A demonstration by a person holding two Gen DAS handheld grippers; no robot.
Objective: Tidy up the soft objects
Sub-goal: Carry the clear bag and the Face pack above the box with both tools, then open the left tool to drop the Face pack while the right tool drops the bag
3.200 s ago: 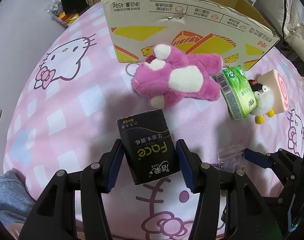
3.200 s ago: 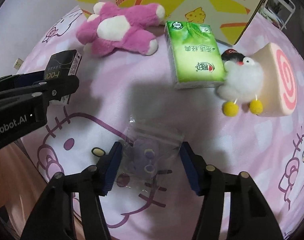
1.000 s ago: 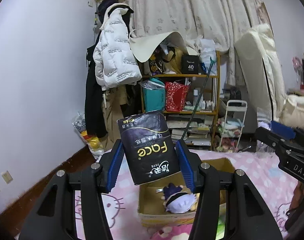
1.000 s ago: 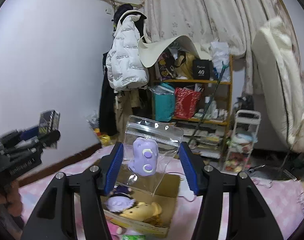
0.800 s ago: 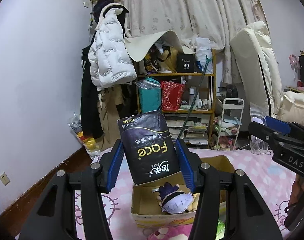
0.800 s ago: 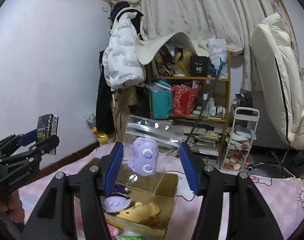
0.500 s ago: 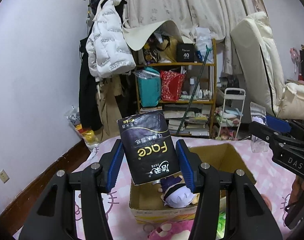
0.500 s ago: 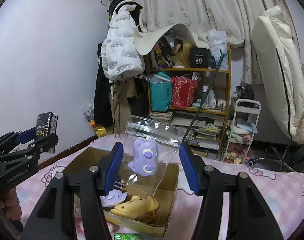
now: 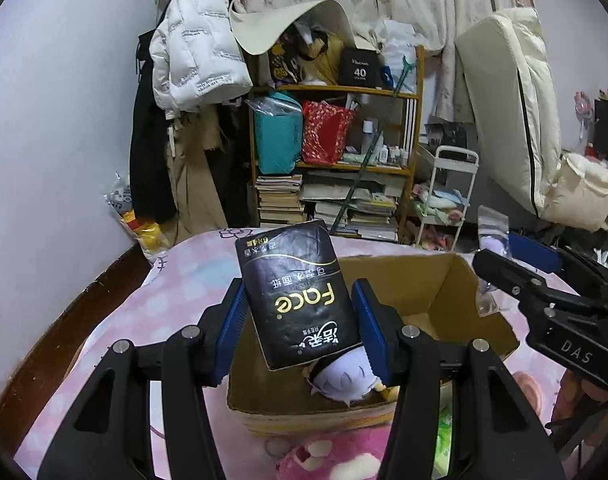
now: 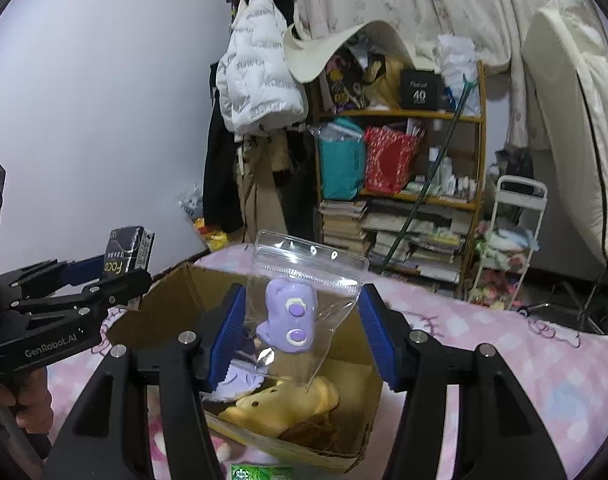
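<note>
Currently left gripper [image 9: 299, 320] clamping tissue pack [image 9: 299, 294] by its sides, right gripper [image 10: 301, 326] pinching bag [image 10: 304, 304]; both light, squashy, above box [image 10: 356, 396].

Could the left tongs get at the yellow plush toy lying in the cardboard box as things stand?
Probably not: the left tongs are shut on the black tissue pack, though the open cardboard box leaves the yellow plush toy uncovered.

Both tools [image 9: 299, 316] [image 10: 301, 322] raised, clamped.
</note>
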